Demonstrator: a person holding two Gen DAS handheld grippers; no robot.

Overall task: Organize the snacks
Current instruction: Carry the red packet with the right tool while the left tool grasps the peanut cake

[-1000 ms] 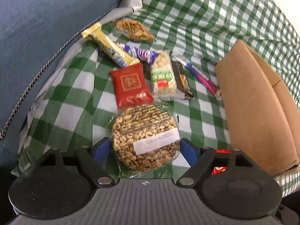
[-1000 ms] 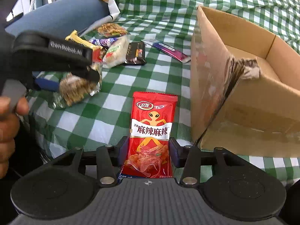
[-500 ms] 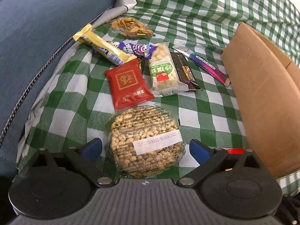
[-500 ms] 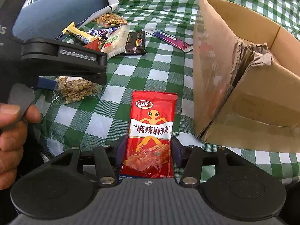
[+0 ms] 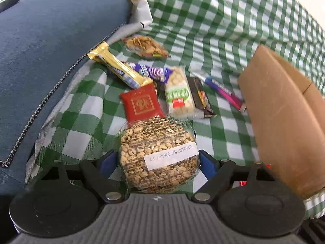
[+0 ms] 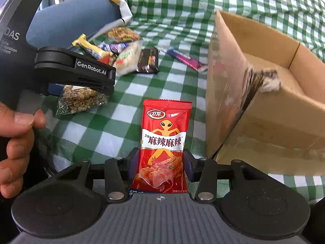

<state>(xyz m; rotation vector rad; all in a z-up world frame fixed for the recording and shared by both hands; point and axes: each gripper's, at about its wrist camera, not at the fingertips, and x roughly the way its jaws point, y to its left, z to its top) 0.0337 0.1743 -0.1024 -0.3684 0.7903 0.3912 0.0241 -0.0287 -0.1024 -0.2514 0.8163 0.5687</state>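
A round puffed-grain cake (image 5: 158, 152) in clear wrap with a white label sits between the blue pads of my left gripper (image 5: 158, 162). Its jaws are closing and both pads touch the cake's sides. In the right wrist view the same cake (image 6: 81, 99) shows under the left gripper's black finger (image 6: 81, 71), held by a person's hand (image 6: 16, 142). My right gripper (image 6: 160, 162) has its jaws closing on the lower part of a red spicy-strip packet (image 6: 164, 140). An open cardboard box (image 6: 264, 122) stands just right of it.
Several snacks lie on the green checked cloth (image 5: 81, 122): a red square packet (image 5: 142, 103), a green-labelled peanut bar (image 5: 178, 95), a gold bar (image 5: 119, 69), a dark packet (image 5: 200, 97), a pink stick (image 5: 223, 90). A blue cushion (image 5: 50, 50) rises at left.
The left jaws spread wide off the cake half a second ago and have come back against it. The right gripper keeps the red packet in much the same place.
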